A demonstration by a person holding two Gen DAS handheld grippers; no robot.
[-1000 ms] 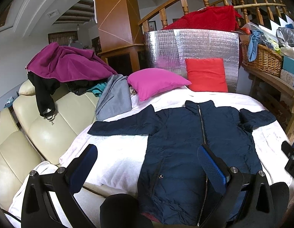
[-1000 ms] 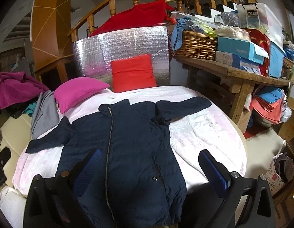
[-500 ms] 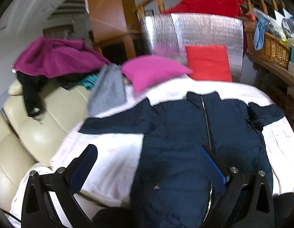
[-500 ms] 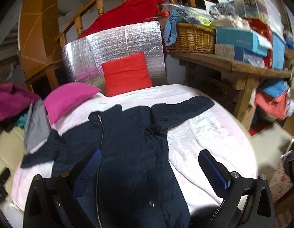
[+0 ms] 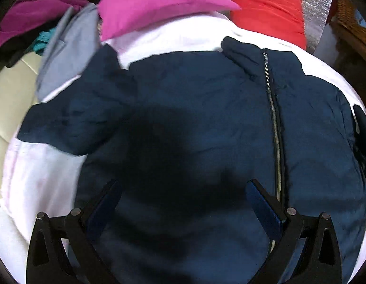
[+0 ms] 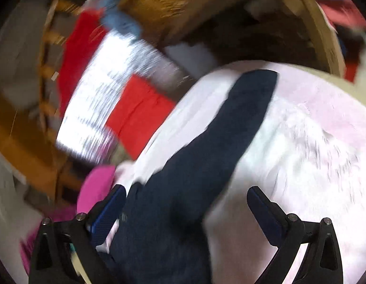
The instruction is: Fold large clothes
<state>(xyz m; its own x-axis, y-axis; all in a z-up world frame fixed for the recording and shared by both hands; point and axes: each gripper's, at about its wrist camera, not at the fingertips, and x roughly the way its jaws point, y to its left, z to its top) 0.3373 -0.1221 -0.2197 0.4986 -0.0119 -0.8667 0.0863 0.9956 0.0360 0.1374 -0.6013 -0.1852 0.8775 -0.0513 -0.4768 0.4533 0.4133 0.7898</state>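
Observation:
A navy padded jacket (image 5: 206, 108) lies flat, zipped, front up on a white blanket (image 5: 36, 179). Its collar points toward the pillows and its left sleeve (image 5: 71, 118) stretches out sideways. My left gripper (image 5: 183, 201) hovers open just above the jacket's chest, left of the zip (image 5: 273, 118), casting a dark shadow. In the blurred, tilted right wrist view, the jacket's other sleeve (image 6: 230, 123) runs diagonally over the blanket (image 6: 313, 153). My right gripper (image 6: 186, 207) is open above that sleeve near the shoulder, with nothing held.
A pink pillow (image 5: 159, 2) and a red pillow (image 5: 268, 9) lie beyond the collar, before a silver foil panel (image 6: 104, 94). Grey and purple clothes (image 5: 64, 40) drape over a cream sofa (image 5: 10, 90) on the left. A wicker basket (image 6: 183, 0) sits on a wooden bench.
Both grippers have dropped close to the jacket, still open. The left moved forward over the chest; the right swung toward the right sleeve and rolled, blurring its view.

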